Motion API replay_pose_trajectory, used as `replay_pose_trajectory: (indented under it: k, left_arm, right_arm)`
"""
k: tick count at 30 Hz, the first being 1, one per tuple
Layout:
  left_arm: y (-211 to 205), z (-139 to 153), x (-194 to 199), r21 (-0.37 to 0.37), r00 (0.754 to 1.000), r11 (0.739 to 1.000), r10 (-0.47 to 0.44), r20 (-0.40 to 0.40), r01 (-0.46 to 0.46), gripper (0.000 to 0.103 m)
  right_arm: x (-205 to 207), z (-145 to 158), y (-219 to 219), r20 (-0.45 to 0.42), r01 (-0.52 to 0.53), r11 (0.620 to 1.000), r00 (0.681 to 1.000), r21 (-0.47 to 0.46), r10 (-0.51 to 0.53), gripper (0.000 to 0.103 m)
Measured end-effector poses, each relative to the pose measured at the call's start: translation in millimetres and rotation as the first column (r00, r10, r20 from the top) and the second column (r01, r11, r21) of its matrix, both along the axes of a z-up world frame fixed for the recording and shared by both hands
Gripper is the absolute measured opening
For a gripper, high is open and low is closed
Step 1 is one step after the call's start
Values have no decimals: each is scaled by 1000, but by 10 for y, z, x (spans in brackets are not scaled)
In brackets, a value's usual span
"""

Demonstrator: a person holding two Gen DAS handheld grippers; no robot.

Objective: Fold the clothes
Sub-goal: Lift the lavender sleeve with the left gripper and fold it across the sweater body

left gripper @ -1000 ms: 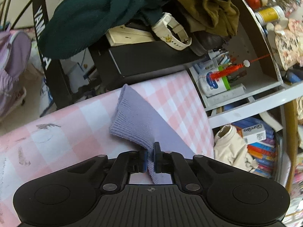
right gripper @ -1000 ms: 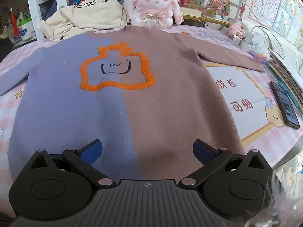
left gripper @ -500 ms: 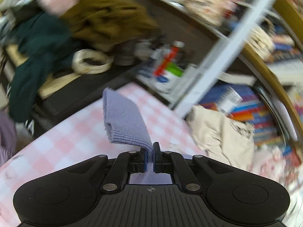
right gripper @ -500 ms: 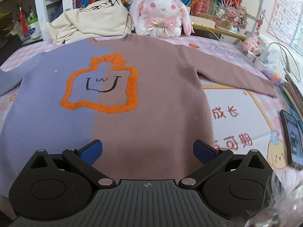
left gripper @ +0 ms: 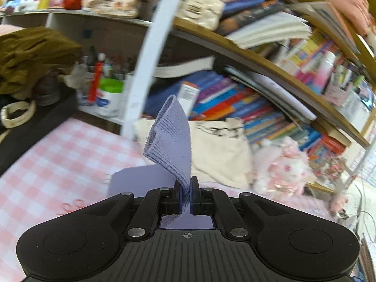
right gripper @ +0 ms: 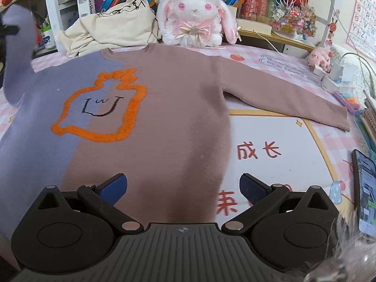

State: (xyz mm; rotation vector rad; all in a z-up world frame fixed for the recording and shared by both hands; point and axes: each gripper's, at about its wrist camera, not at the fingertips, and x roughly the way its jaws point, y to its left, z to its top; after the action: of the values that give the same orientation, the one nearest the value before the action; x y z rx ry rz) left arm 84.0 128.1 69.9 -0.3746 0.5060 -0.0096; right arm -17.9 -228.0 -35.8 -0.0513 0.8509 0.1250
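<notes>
The left gripper (left gripper: 186,196), fingers clamping the sweater's (right gripper: 145,127) lilac sleeve cuff (left gripper: 169,138), is now lifting it inward off the worktop (right gripper: 270,141), beginning the fold, while the right gripper (right gripper: 183,188) is hovering open-fingered.

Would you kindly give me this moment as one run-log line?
left tool: shut on lilac sleeve cuff, lifted | right tool: open above sweater hem | brown sleeve: flat

Low wrist views, shared sweater (right gripper: 145,122)
</notes>
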Motion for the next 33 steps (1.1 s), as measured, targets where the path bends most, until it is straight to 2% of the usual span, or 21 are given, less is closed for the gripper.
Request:
replay_pose_trajectory:
  k: [14, 31, 33]
  left_arm:
    - [-911, 257, 243, -25, 996, 996, -83, 36, 84, 4]
    - [-1625, -187, 538, 54, 979, 984, -165, -123, 172, 4]
    - [-1692, -227, 547, 59, 975, 982, -171, -144, 181, 9]
  right_arm:
    - [56, -93, -413, 2, -123, 991, 992, 57, 123, 103]
    - [45, -203, -635, -25, -127, 989, 991, 76, 129, 103]
    - [36, -209, -651, -27, -123, 990, 992, 75, 125, 103]
